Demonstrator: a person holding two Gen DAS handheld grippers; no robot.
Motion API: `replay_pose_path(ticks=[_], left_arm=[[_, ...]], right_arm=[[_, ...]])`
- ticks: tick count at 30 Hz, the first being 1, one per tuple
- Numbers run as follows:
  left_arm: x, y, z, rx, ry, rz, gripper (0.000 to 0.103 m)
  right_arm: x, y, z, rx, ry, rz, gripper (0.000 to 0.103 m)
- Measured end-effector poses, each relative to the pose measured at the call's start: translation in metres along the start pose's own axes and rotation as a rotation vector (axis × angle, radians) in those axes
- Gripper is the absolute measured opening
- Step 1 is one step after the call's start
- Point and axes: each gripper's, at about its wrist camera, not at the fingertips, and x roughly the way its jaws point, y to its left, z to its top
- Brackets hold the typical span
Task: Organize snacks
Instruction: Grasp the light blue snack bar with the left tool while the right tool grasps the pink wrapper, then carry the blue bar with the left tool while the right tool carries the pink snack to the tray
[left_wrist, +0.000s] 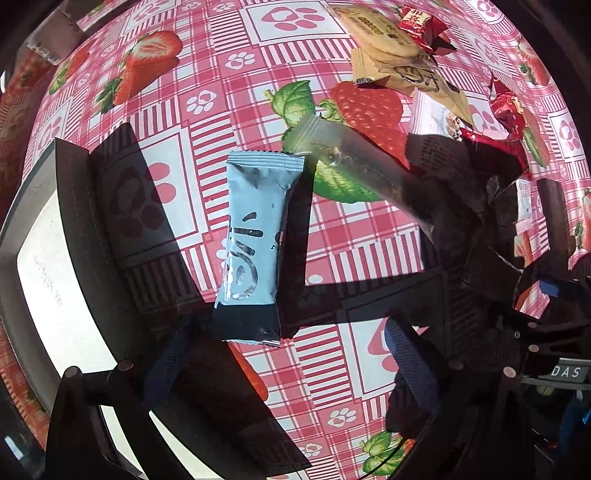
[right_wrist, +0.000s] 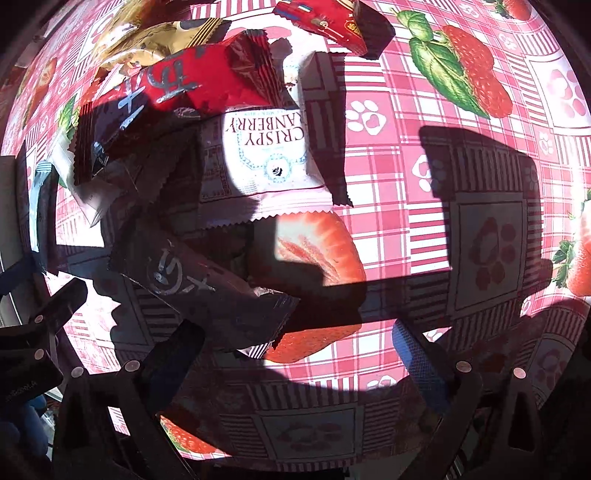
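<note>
A pale blue snack bar (left_wrist: 255, 236) is seen lying between the spread fingers (left_wrist: 166, 362) of the left gripper (left_wrist: 288, 369), seemingly untouched.

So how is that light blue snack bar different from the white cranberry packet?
The blue bar is long and narrow; the cranberry packet is squarer. The bar lies alone on the tablecloth, while a red wrapper overlaps the packet's far end. Both are sealed, crimped-edge snacks lying flat.

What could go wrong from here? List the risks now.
1. The light blue packet lies loose between the open left gripper fingers; closing may pinch only its crimped end and let it slip.
2. The snack pile overlaps heavily, so the open right gripper may drag neighbouring packets along.
</note>
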Motion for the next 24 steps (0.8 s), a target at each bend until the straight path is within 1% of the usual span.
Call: replay_pose_path(ticks=[2, 5, 9, 11, 12, 13, 14, 15, 16, 17, 18, 19, 20, 21, 22, 24], left_arm=[[0.0, 0.005, 0.003, 0.0, -0.007, 0.016, 0.102], [0.007, 0.008, 0.011, 0.016, 0.02, 0.023, 0.103], [0.006, 0.006, 0.02, 0.053, 0.003, 0.022, 0.103], [0.006, 0.006, 0.021, 0.059, -0.003, 0.022, 0.103], [0.006, 0.006, 0.021, 0.063, -0.003, 0.024, 0.103], [0.005, 0.005, 0.021, 0.066, -0.001, 0.024, 0.103], [0.003, 0.003, 0.025, 0.068, 0.002, 0.023, 0.101], [0.002, -0.005, 0.028, 0.073, 0.002, 0.022, 0.096], [0.0, -0.013, 0.03, 0.084, -0.002, 0.024, 0.093], [-0.003, -0.017, 0.029, 0.098, -0.007, 0.024, 0.085], [-0.008, -0.024, 0.029, 0.115, -0.014, 0.023, 0.073], [-0.012, -0.03, 0.029, 0.133, -0.022, 0.025, 0.065], [-0.015, -0.034, 0.029, 0.149, -0.026, 0.024, 0.043], [-0.017, -0.037, 0.029, 0.157, -0.017, 0.02, 0.034], [-0.018, -0.037, 0.029, 0.146, -0.009, -0.006, 0.033], [-0.028, -0.039, 0.025, 0.129, -0.024, -0.044, 0.032]], right_arm=[[-0.004, 0.005, 0.0, -0.058, -0.013, 0.003, 0.102], [-0.011, 0.03, 0.005, -0.183, -0.036, -0.032, 0.102], [-0.012, 0.067, 0.01, -0.34, -0.052, -0.054, 0.102], [-0.011, 0.082, 0.011, -0.383, -0.05, -0.064, 0.102], [-0.011, 0.09, 0.012, -0.393, -0.051, -0.079, 0.101], [-0.013, 0.094, 0.012, -0.402, -0.054, -0.086, 0.097], [-0.016, 0.098, 0.011, -0.414, -0.059, -0.089, 0.089], [-0.018, 0.104, 0.01, -0.428, -0.065, -0.092, 0.083], [-0.021, 0.109, 0.009, -0.44, -0.071, -0.095, 0.068], [-0.025, 0.115, 0.005, -0.45, -0.077, -0.098, 0.046], [-0.028, 0.115, 0.004, -0.449, -0.081, -0.098, 0.03], [-0.031, 0.11, 0.004, -0.441, -0.073, -0.086, 0.025], [-0.032, 0.107, 0.003, -0.425, -0.065, -0.071, 0.025], [-0.034, 0.103, 0.002, -0.408, -0.064, -0.058, 0.025], [-0.036, 0.101, 0.001, -0.388, -0.064, -0.042, 0.025], [-0.043, 0.083, -0.005, -0.326, -0.059, 0.03, 0.025]])
